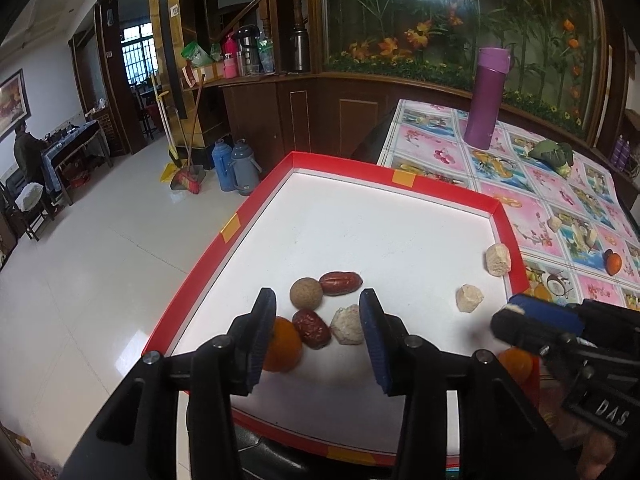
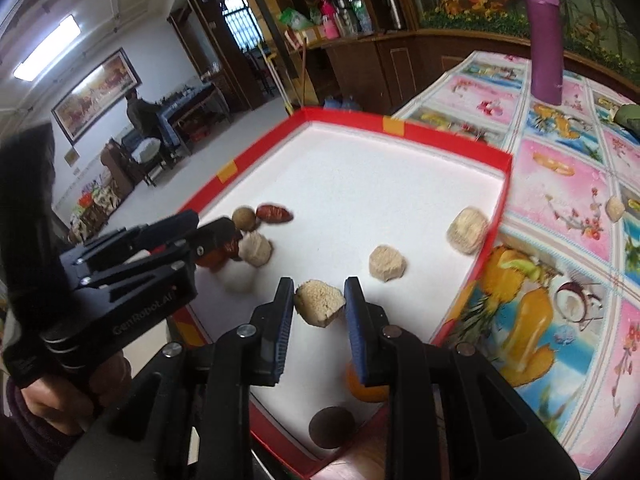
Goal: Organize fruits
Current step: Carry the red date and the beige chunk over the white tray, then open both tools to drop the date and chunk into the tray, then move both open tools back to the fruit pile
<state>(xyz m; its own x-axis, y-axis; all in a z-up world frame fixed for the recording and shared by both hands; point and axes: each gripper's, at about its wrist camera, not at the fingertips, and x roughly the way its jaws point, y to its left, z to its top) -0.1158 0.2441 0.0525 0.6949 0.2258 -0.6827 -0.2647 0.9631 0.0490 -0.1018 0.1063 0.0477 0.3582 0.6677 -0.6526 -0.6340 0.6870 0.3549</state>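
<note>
Everything sits around the red-rimmed white tray (image 1: 400,184), which lies on a flowered tablecloth (image 1: 560,200). At the tray's near left, the left gripper (image 1: 316,336) hangs with its jaws parted and pressing on nothing; an orange fruit (image 1: 284,346) lies beside its left pad, with a wrinkled red date (image 1: 311,328) and a pale crumbly piece (image 1: 347,325) between the pads. Just beyond those rest a tan round fruit (image 1: 306,292) and a second red date (image 1: 341,282). Toward the tray's near right, the right gripper (image 2: 319,304) is clamped narrowly on a beige crumbly chunk (image 2: 320,302). Two similar chunks (image 2: 387,263) lie further right, one (image 2: 467,230) against the tray's right wall. A purple flask (image 1: 486,98) stands beyond the tray.
</note>
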